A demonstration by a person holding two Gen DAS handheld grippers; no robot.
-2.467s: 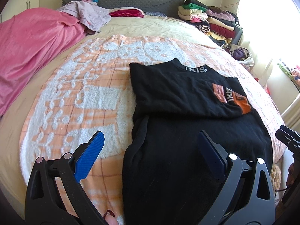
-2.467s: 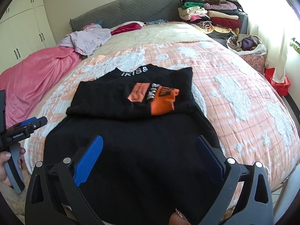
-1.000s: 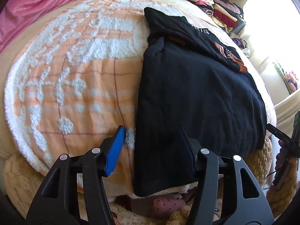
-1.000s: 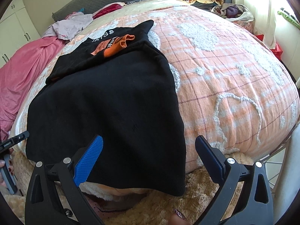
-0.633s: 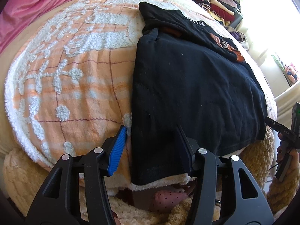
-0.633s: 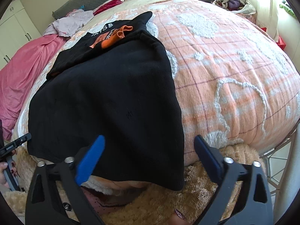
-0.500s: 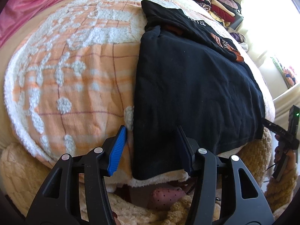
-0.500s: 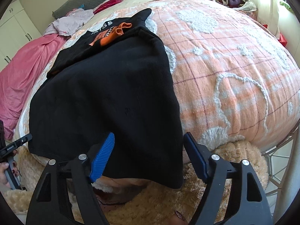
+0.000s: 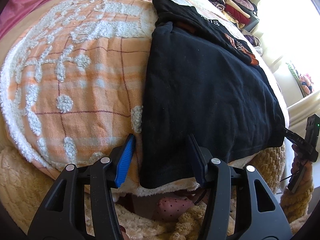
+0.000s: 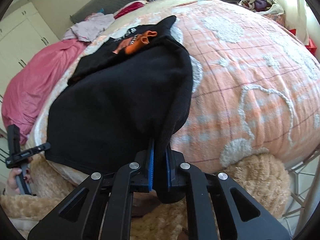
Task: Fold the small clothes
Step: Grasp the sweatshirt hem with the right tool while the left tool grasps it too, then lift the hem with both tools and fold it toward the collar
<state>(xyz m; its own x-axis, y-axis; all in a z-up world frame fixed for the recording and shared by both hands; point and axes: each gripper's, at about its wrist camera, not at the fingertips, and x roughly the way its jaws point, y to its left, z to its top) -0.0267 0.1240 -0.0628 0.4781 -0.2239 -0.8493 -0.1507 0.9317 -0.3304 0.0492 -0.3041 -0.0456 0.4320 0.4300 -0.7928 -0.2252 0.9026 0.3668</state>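
Note:
A black T-shirt (image 9: 200,92) with an orange print lies on the bed, its top part folded down over the body. My left gripper (image 9: 160,138) straddles the hem's near left corner. Its jaws are closing, and the blue pads stand apart from the cloth. In the right wrist view, my right gripper (image 10: 160,146) is shut on the near right corner of the black T-shirt (image 10: 120,104), with the cloth bunched between its pads. Each gripper also shows at the edge of the other's view: right gripper (image 9: 300,142), left gripper (image 10: 30,152).
The shirt rests on an orange and white tufted bedspread (image 9: 80,80) above a beige fluffy blanket (image 9: 20,180) at the bed's edge. A pink blanket (image 10: 36,80) and a lilac garment (image 10: 90,26) lie on the far side. Folded clothes (image 9: 226,0) are stacked by the window.
Both grippers dropped from over the shirt to its near hem. The right jaws went from wide apart to shut on the right corner. The left jaws narrowed around the left corner.

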